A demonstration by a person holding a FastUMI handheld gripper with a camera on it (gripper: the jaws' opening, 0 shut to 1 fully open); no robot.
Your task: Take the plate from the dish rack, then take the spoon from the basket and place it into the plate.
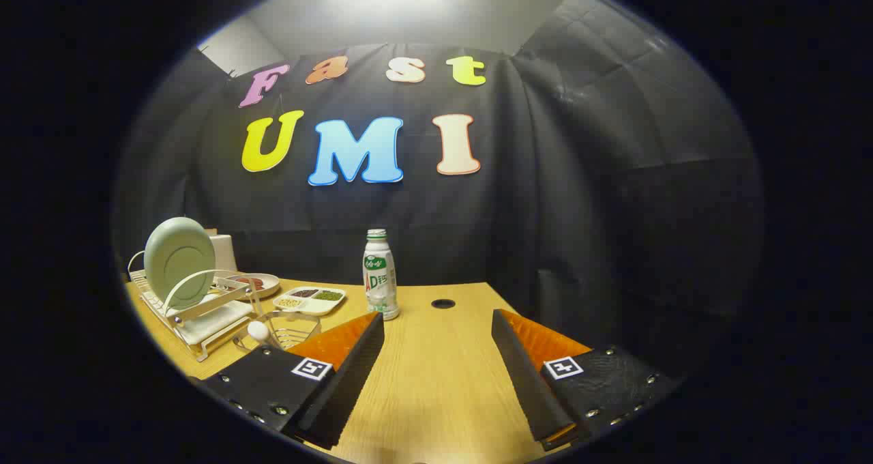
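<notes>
Zero steps done, by look of it. Dish rack (194, 314) as landmark: plate (179, 262) upright in it, untouched. Basket (283, 331) just beside rack, spoon (259, 330) inside. Gripper (436, 341) well apart from rack, fingers spread, nothing between.

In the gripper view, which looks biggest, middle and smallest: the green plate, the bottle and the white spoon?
1. Plate, standing upright in the dish rack.
2. Bottle, though it stands nearer the open hand-held gripper, so that's unsure.
3. Spoon in the wire basket.
</notes>
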